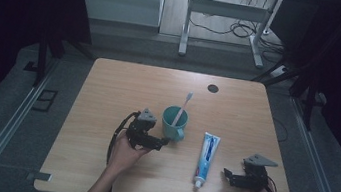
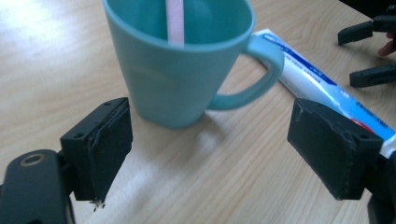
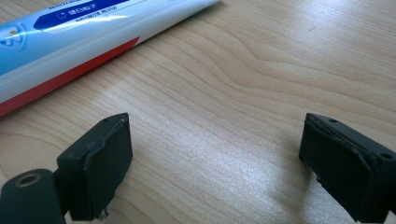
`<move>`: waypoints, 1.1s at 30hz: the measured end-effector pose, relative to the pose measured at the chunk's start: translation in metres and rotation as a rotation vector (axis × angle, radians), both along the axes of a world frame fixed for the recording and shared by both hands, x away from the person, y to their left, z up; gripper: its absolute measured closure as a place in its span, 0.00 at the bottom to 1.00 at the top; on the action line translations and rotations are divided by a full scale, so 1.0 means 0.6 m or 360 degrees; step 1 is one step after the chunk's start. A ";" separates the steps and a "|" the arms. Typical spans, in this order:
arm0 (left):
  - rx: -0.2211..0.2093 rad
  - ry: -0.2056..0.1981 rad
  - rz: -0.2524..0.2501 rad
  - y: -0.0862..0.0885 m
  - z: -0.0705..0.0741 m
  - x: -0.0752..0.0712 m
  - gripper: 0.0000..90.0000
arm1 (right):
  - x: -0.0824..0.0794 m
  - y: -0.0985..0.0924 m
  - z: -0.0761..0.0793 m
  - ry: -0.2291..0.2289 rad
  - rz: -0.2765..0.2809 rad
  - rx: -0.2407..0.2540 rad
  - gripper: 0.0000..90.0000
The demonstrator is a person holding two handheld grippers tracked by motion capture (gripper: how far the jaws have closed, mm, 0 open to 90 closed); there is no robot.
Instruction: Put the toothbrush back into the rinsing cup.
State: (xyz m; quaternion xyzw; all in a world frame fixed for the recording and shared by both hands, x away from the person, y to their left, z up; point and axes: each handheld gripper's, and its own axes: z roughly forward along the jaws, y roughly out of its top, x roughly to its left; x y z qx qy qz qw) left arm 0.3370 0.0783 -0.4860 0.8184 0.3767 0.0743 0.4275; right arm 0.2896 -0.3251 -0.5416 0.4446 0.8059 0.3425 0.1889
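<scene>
Pale wood-grain table (image 1: 98, 166) fills the near ground, set in a dim room with dark curtains at either side. Nearest the person, the right gripper (image 1: 229, 175) rests low on the table at the right, its jaws spread wide with bare wood between them, holding nothing. Just to its left lies the toothpaste tube (image 1: 205, 159), flat on the table, cap end toward the person; in the right gripper view its blue, white and red side (image 3: 70, 42) runs past the jaws, apart from them. A little farther in, the left gripper (image 1: 164, 142) is held in the left hand (image 1: 125, 154), jaws wide apart and empty, pointing at the teal mug (image 1: 174, 122) just beyond them without touching it. A toothbrush (image 1: 183, 108) stands tilted inside the mug. Beyond the table's far edge stands a white desk frame (image 1: 223, 27) with cables on the floor.
</scene>
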 end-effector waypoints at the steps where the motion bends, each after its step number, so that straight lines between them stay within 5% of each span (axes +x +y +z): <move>1: -0.0006 0.0001 0.0001 0.002 -0.004 -0.003 0.16 | 0.000 0.000 0.000 0.0000 0.0000 0.0000 0.10; 11: 0.0019 -0.0003 0.0018 0.018 -0.034 -0.030 0.15 | 0.000 0.000 0.000 0.0000 0.0002 -0.0002 0.10; 21: 0.0120 -0.0019 0.0024 0.029 -0.062 -0.057 0.14 | 0.000 0.000 0.000 -0.0005 0.0006 -0.0004 0.10; 33: 0.0197 0.0024 0.0076 0.041 -0.083 -0.065 0.15 | 0.000 0.000 0.000 -0.0004 0.0005 -0.0003 0.10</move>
